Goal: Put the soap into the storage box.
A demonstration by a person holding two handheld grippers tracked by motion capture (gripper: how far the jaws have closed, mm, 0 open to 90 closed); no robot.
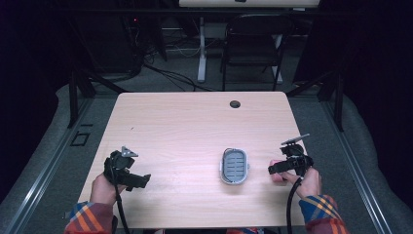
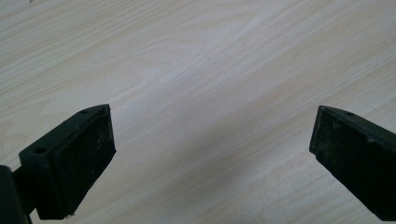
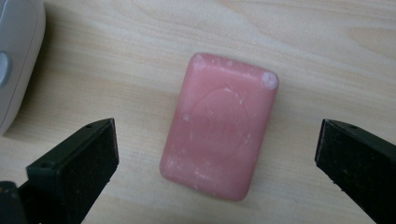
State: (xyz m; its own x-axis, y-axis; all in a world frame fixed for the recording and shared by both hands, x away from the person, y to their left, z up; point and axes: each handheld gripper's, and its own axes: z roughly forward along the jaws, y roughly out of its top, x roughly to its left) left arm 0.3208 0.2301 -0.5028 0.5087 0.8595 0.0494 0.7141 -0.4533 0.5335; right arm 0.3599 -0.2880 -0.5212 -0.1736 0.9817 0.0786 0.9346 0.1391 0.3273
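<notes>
A pink bar of soap point(image 3: 219, 127) lies flat on the light wooden table point(image 1: 195, 126), and my right gripper point(image 3: 217, 154) hovers open just above it, one jaw on each side without touching. From above, the soap point(image 1: 276, 164) peeks out beside the right gripper point(image 1: 285, 167) near the table's right front. A grey soap dish point(image 1: 234, 165) with a slotted insert sits just left of it; its pale rim point(image 3: 14, 60) shows at the left of the right gripper view. My left gripper point(image 1: 131, 179) is open over bare wood at the front left, its jaws point(image 2: 212, 154) wide apart and holding nothing.
A round cable hole point(image 1: 235, 104) sits near the table's far edge. Beyond the table stand a dark chair point(image 1: 253, 44) and a white desk leg point(image 1: 201, 48), with cables on the floor. The person's plaid sleeves point(image 1: 321, 214) come in at the bottom.
</notes>
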